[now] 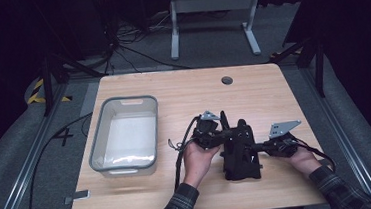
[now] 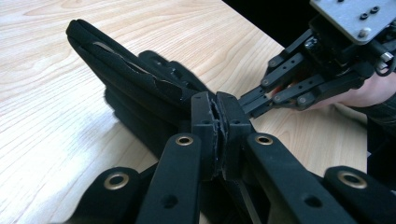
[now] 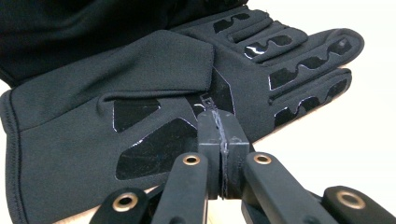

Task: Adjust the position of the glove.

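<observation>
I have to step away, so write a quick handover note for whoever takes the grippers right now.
Left gripper: shut on the black gloves' left edge.
Right gripper: shut on the right edge.
Black gloves: on the wooden table, near the front edge, between both grippers.
Grey bin: to the left, nothing visible inside.
Done: both edges pinched.
Left: probably lift the gloves across into the bin, then release.

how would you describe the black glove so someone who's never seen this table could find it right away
On the light wooden table, look right of the grey plastic tub, near the front edge where the person's two hands come in. The black glove lies between the left gripper and the right gripper, both with jaws closed at its edges. It is the one soft fabric item there, with glossy grip patches on its fingers and palm.
</observation>
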### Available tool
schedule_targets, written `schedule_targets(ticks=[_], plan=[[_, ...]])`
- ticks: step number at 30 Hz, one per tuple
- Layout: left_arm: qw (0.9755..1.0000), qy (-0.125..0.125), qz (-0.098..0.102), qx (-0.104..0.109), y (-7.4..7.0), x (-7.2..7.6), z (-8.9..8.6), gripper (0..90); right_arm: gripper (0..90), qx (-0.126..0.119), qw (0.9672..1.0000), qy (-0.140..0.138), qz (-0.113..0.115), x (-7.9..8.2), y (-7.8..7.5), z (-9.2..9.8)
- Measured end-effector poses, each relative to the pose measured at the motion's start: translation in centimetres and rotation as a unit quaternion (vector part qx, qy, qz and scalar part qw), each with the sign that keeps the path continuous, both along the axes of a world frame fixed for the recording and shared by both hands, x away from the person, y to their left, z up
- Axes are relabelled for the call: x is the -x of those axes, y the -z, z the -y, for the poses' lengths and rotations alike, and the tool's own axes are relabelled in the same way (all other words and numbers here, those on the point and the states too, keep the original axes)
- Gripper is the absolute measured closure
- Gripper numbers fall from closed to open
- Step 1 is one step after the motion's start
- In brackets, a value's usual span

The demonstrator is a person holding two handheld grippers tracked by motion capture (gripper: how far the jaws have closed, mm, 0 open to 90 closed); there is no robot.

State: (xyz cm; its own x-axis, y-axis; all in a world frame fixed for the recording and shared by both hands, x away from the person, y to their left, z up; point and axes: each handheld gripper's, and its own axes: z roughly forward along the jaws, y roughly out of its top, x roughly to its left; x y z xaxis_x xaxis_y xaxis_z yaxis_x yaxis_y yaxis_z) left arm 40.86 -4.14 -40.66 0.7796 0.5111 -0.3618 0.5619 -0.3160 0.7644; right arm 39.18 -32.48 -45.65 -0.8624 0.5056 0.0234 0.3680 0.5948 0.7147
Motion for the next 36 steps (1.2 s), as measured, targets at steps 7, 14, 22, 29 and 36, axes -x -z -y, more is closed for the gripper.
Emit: schedule_targets(ticks=[7, 14, 22, 29, 36], plan=[[0.9999, 0.009, -0.002, -0.009, 0.3, -0.4, 1.3, 87.1, 90.0, 0.002, 0.9999, -0.01, 0.004, -0.2, 0.0, -1.2], [0.9996, 0.017, -0.009, -0.02, 1.2, -0.9, 2.8, 87.0, 90.0, -0.005, 0.9998, -0.016, 0.006, -0.7, 0.2, -1.9], [0.9994, 0.023, -0.016, -0.021, 2.1, -1.3, 3.7, 85.6, 89.7, -0.008, 0.9998, -0.017, 0.009, -0.8, 0.2, -2.2], [0.9997, 0.025, -0.003, -0.008, 1.5, -1.1, 3.3, 83.1, 80.6, -0.032, 0.9992, 0.012, 0.02, -0.6, -0.9, 0.0], [0.9993, 0.031, 0.018, 0.014, 0.6, -0.8, 3.1, 82.4, 68.8, -0.038, 0.998, 0.041, 0.028, 0.3, -1.5, 2.8]])
